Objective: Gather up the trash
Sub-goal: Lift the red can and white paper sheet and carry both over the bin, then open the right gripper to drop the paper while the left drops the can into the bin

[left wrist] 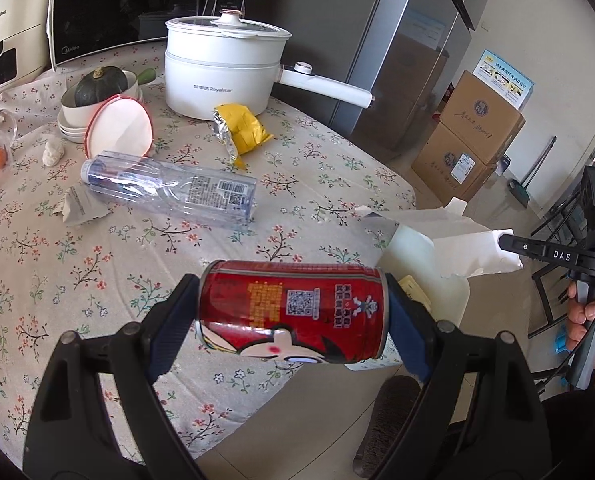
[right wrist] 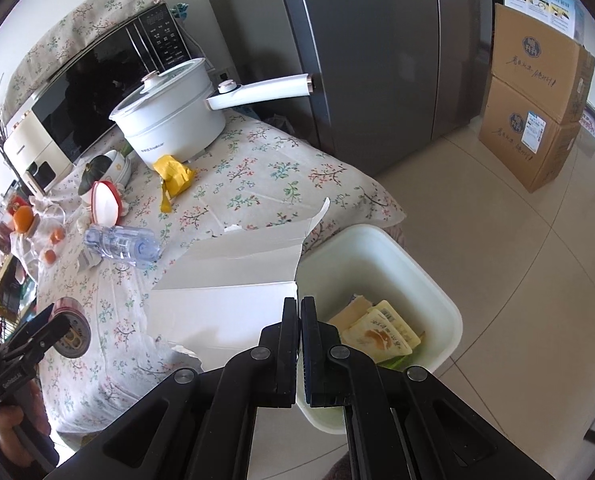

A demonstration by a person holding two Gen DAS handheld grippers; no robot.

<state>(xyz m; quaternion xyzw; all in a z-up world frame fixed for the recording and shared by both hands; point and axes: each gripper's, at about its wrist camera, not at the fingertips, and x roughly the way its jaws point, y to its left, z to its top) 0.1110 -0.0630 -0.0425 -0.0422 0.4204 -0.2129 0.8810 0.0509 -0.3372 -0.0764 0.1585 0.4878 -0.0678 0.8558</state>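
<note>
Left tongs (left wrist: pixel 293 312) clamp a red can (left wrist: pixel 293 310) endwise above the worktop (left wrist: pixel 97 260) edge; right tongs (right wrist: pixel 300 312) pinch torn white card (right wrist: pixel 233 276) over the bin (right wrist: pixel 429 276).

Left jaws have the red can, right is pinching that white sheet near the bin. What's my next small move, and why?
Probably carry the red can rightward over the white bin before letting go. The left gripper holds it end to end above the table edge, not above the bin. The right gripper is shut on the white sheet, which lies across the bin's near rim, so keep the can clear of it.
</note>
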